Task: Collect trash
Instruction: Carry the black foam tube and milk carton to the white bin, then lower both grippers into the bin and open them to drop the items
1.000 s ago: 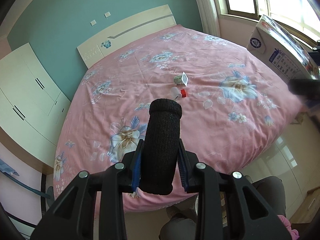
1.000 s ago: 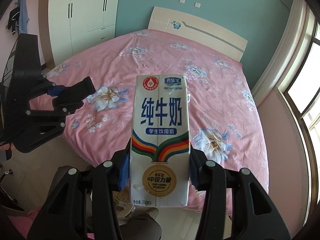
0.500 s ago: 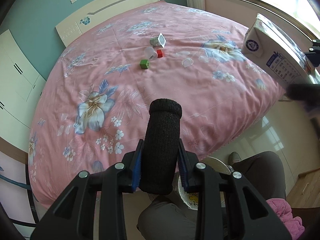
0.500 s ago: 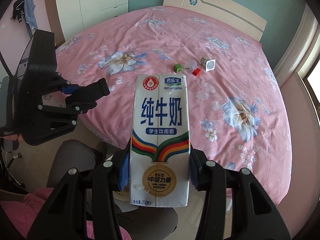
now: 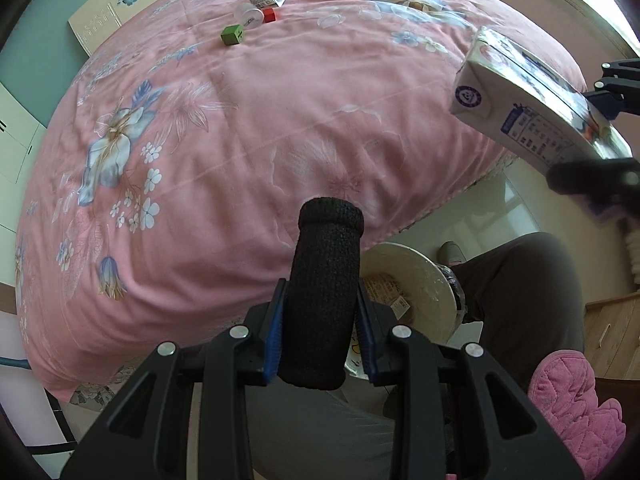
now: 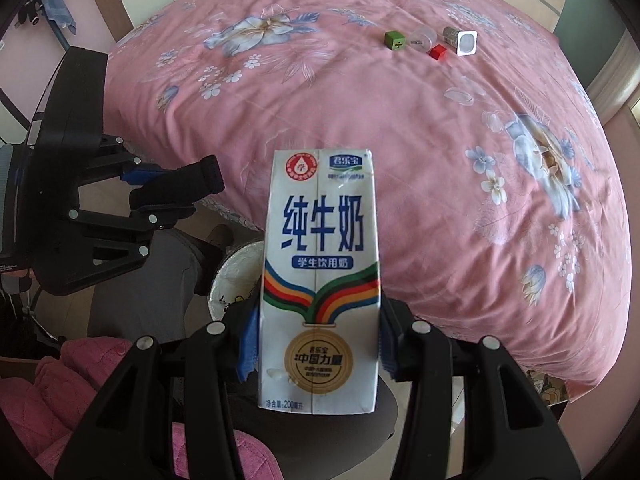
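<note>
**Disposal step: both claws loaded above the bin**

The left claw (image 5: 320, 332) grips a black knitted fabric tube (image 5: 325, 296). The right claw (image 6: 316, 340) grips a white rectangular milk carton (image 6: 320, 280). A white lined waste bin (image 5: 416, 280) sits lower centre, beside the pink floral bed (image 5: 240, 140). Judged next move: centre each item over the bin opening, then release. Small litter (image 6: 430, 42) remains upper right on the bed.

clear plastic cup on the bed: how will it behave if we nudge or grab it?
The clear cup lies on its side on the soft bedspread, so a nudge would probably roll it. It looks thin-walled and empty: likely very light, and a firm pinch could crush it. The red cube sits close beside it and may get bumped.
</note>
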